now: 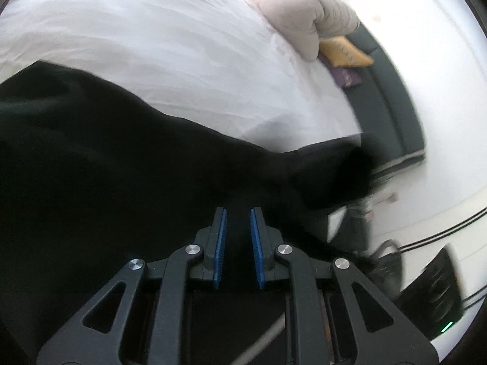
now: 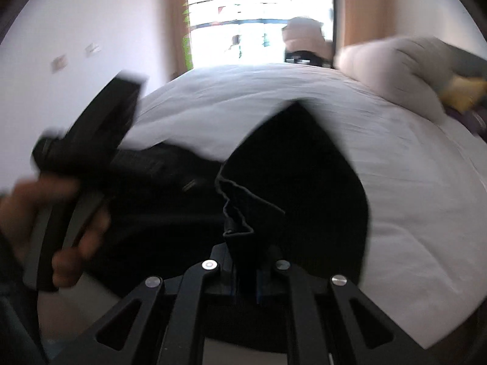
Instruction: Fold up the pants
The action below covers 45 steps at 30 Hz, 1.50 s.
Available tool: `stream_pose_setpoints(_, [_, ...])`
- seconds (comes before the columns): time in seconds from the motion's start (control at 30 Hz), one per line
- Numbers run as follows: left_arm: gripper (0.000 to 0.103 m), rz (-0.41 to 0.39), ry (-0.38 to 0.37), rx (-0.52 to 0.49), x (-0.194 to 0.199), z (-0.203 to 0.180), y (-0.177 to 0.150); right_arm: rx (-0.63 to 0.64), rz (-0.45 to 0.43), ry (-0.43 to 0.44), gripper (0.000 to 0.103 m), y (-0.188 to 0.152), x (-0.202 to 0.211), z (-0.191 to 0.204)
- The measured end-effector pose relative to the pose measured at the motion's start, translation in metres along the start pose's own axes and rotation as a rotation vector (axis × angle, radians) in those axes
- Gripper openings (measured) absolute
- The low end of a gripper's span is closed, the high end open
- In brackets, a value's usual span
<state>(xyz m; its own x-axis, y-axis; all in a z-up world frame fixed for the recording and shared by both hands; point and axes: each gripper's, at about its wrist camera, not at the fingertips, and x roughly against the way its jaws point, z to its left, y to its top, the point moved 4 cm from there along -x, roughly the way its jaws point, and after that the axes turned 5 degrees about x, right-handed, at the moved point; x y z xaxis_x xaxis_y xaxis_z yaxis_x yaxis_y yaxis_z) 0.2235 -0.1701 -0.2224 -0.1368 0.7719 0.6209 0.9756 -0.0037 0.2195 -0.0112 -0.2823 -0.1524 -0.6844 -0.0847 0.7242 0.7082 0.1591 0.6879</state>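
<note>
Black fabric pants (image 2: pixel 292 182): hem clamped in right gripper (image 2: pixel 245 286) fingers, left gripper (image 1: pixel 238 243) fingers pinching cloth, lifted over white-sheeted bed (image 2: pixel 411 182) for folding.

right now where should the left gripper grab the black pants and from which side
Take the hemmed edge, as the right gripper already does: it is shut on a bunched, folded hem of the black pants. The left gripper has dark cloth between its pads, but whether it pinches is unclear. Probably come from the near bed edge, fingers level, where the fabric hangs free.
</note>
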Motion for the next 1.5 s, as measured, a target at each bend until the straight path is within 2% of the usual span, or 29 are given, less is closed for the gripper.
stream_pose_setpoints(0.07, [0.019,0.019,-0.024,0.068,0.008,0.01,-0.001,-0.002,0.014,0.013,0.009,-0.004,-0.005,0.011])
stream_pose_setpoints(0.13, [0.046,0.025,-0.057,0.139,0.016,0.022,-0.004,-0.019,0.025,0.019,0.009,-0.007,-0.008,0.014])
stream_pose_setpoints(0.17, [0.067,0.015,-0.072,0.18,0.022,0.029,-0.005,-0.017,0.026,0.015,0.009,-0.007,-0.008,0.015])
stream_pose_setpoints(0.2, [0.071,-0.005,-0.105,0.222,0.028,0.035,-0.008,-0.01,0.028,0.008,0.009,-0.007,-0.006,0.016])
stream_pose_setpoints(0.27, [0.071,-0.014,-0.153,0.278,0.035,0.043,-0.013,0.008,0.033,-0.014,0.009,-0.003,-0.004,0.016])
stream_pose_setpoints(0.37, [0.071,-0.004,-0.185,0.289,0.038,0.043,-0.015,0.054,0.046,-0.039,0.009,0.001,-0.004,0.026])
stream_pose_setpoints(0.47, [0.072,-0.011,-0.263,0.321,0.044,0.042,-0.009,0.108,0.043,-0.038,0.009,0.005,-0.003,0.047])
stream_pose_setpoints(0.57, [0.073,-0.01,-0.269,0.337,0.05,0.047,-0.004,0.18,0.035,-0.042,0.009,0.007,0.001,0.071])
stream_pose_setpoints(0.7, [0.073,-0.01,-0.314,0.383,0.061,0.058,-0.004,0.286,0.031,-0.04,0.009,0.009,0.003,0.108])
stream_pose_setpoints(0.87, [0.07,-0.008,-0.319,0.364,0.073,0.064,-0.001,0.363,0.016,-0.019,0.009,0.013,0.007,0.147])
stream_pose_setpoints(1.0, [0.031,0.007,-0.296,0.295,0.091,0.064,0.007,0.365,0.005,-0.007,0.009,0.021,0.006,0.163])
stream_pose_setpoints(1.1, [0.023,0.004,-0.269,0.24,0.107,0.066,0.012,0.35,-0.005,0.012,0.009,0.027,0.005,0.169])
stream_pose_setpoints(1.3, [0.021,-0.012,-0.164,0.188,0.121,0.086,0.025,0.318,-0.001,0.072,0.01,0.034,-0.01,0.183])
stream_pose_setpoints(1.37, [0.021,-0.014,-0.086,0.178,0.121,0.101,0.026,0.299,0.035,0.104,0.013,0.03,-0.023,0.186])
stream_pose_setpoints(1.4, [0.022,-0.009,-0.042,0.18,0.119,0.11,0.025,0.286,0.066,0.127,0.016,0.025,-0.033,0.189])
stream_pose_setpoints(1.43, [0.022,0.001,-0.03,0.201,0.118,0.121,0.022,0.27,0.102,0.158,0.026,0.021,-0.042,0.189])
stream_pose_setpoints(1.47, [0.022,0.007,-0.038,0.221,0.118,0.128,0.018,0.242,0.167,0.214,0.031,0.014,-0.052,0.192])
stream_pose_setpoints(1.5, [0.022,0.009,-0.042,0.219,0.121,0.127,0.016,0.214,0.189,0.246,0.038,0.012,-0.053,0.191])
